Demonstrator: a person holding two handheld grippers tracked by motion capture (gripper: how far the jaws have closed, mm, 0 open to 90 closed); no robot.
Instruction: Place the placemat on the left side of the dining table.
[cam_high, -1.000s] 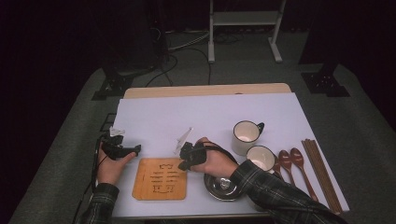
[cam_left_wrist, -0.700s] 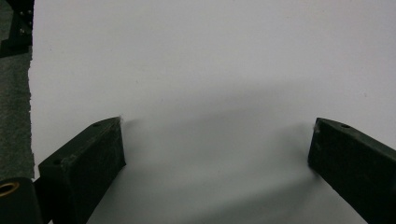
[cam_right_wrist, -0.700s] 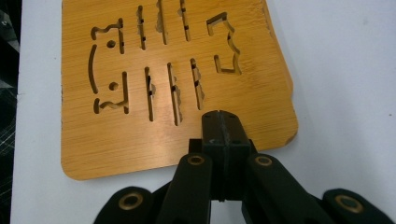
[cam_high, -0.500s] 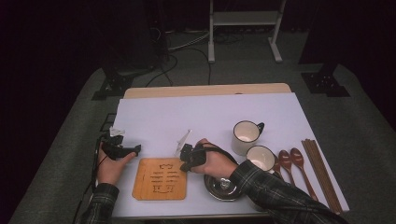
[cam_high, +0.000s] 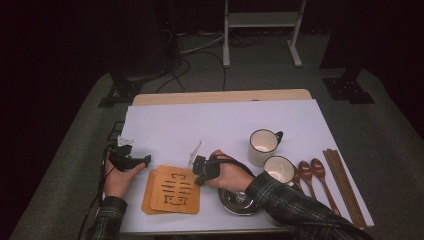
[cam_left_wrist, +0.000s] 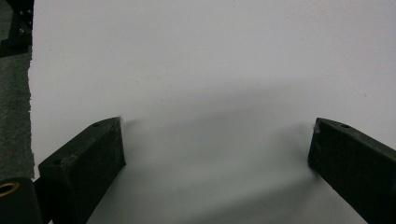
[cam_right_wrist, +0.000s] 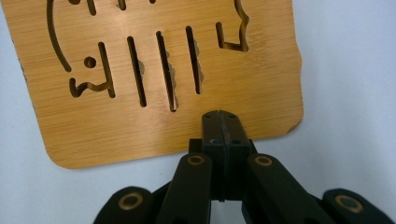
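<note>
The right tongs are seen clenched, empty, their tip over the near edge of the coaster, which lies flat on the white surface. The left tongs are held released above bare surface.

The trivet is pale wood with a fine straight grain, smooth and faintly satin, its cut-out slots showing rougher, splintered edges. A second wooden trivet lies under it. The right gripper has matt black plastic jaws with brass-coloured rivets at the links; the left gripper has jaws faced with a dull, slightly fuzzy black pad. The counter is covered in matt white sheet, paper-like and smooth. The two mugs look like glossy glazed ceramic, the spoons and chopsticks dark polished wood, the round lid shiny metal.
</note>
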